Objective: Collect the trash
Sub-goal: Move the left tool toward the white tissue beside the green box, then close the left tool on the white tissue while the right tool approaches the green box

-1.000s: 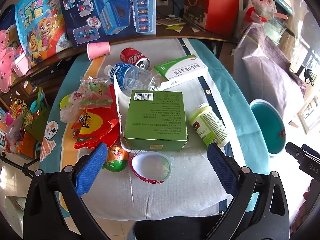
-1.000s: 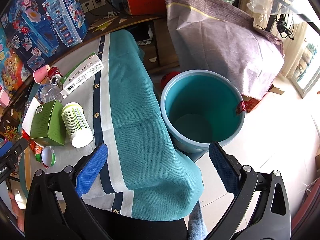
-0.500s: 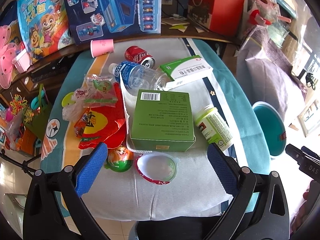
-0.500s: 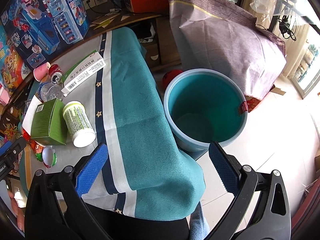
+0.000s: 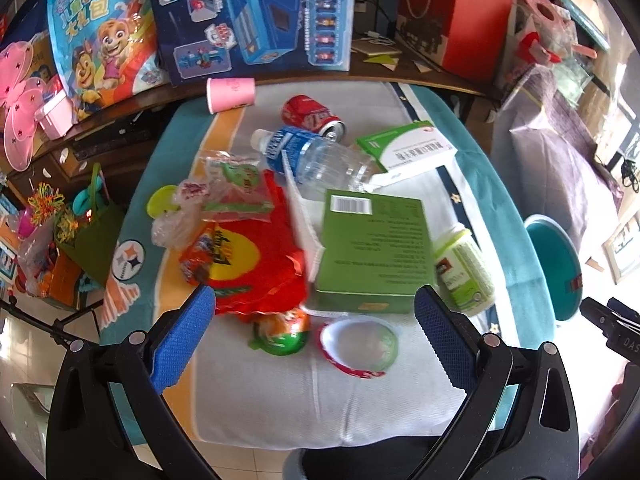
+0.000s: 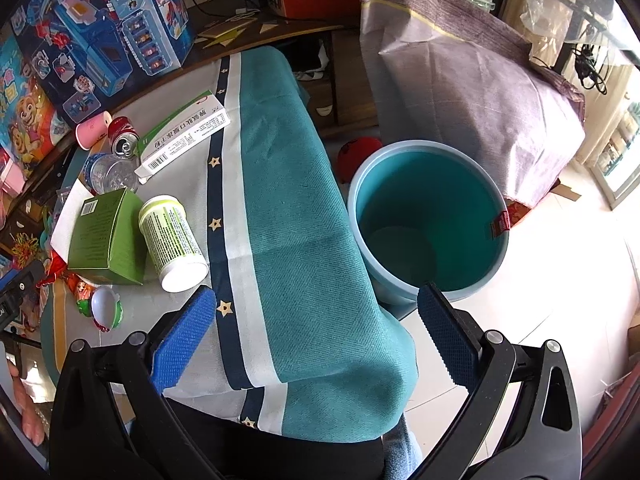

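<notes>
A cloth-covered desk (image 5: 256,404) is carrying a scatter of trash, while a teal bin (image 6: 430,220) is standing empty on the floor just beside the desk's right edge. At the middle of the heap a green box (image 5: 374,252) is lying flat. Behind the green box a clear water bottle (image 5: 316,156) is lying on its side, with a red soda can (image 5: 312,116) and a green-and-white carton (image 5: 408,150) near it. A red wrapper (image 5: 248,264) is spreading out to the left of the green box, and a white pill bottle (image 5: 464,270) is lying against its right side. In front of the green box a small plastic cup (image 5: 360,346) is sitting next to a round snack packet (image 5: 282,330). The left gripper (image 5: 316,332) is hovering over the near edge of the heap, fingers spread wide and holding nothing. The right gripper (image 6: 316,338) is hanging between desk and bin, fingers likewise wide and bare.
</notes>
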`<move>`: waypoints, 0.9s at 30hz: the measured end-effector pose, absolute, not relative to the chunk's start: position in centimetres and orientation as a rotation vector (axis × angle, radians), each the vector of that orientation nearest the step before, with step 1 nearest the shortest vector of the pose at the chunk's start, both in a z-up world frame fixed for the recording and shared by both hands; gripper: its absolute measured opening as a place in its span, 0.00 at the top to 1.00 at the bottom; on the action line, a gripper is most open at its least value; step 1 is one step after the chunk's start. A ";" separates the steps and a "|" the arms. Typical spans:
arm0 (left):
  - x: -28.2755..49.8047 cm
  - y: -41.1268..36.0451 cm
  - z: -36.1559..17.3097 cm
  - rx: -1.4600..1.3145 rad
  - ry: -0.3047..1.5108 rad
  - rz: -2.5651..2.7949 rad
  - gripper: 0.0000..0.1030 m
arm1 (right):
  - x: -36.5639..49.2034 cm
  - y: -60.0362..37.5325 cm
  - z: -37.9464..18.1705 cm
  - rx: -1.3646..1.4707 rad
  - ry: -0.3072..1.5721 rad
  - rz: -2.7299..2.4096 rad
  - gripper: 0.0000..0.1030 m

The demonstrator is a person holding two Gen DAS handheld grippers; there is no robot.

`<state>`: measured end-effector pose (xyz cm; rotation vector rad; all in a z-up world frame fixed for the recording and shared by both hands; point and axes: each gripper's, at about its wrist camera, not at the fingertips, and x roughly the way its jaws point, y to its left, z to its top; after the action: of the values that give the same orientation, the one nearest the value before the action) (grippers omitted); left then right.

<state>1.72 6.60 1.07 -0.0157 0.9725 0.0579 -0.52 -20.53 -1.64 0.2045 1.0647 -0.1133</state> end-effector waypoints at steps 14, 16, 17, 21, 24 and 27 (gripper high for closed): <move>6.0 11.8 1.5 -0.056 0.983 0.035 0.04 | 2.8 -16.7 -2.1 0.152 1.090 0.015 0.06; 6.9 11.1 1.4 -0.028 0.988 0.019 0.05 | 3.5 -16.0 -2.3 0.149 1.093 0.037 0.06; 7.2 10.9 1.3 -0.019 0.990 0.015 0.08 | 3.8 -15.6 -2.3 0.147 1.093 0.047 0.06; 8.6 10.3 0.2 0.004 1.020 -0.004 0.17 | 5.2 -14.6 -2.0 0.138 1.085 0.075 0.06; 9.7 10.4 -0.8 -0.002 1.050 -0.012 0.31 | 6.1 -14.2 -1.7 0.132 1.075 0.081 0.06; 10.6 10.5 -1.7 -0.013 1.082 -0.030 0.35 | 7.0 -13.9 -1.7 0.140 1.076 0.089 0.06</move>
<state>10.62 10.51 -1.71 -0.0131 1.0817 -0.0296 6.96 -13.93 -1.67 0.1401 1.0765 0.0888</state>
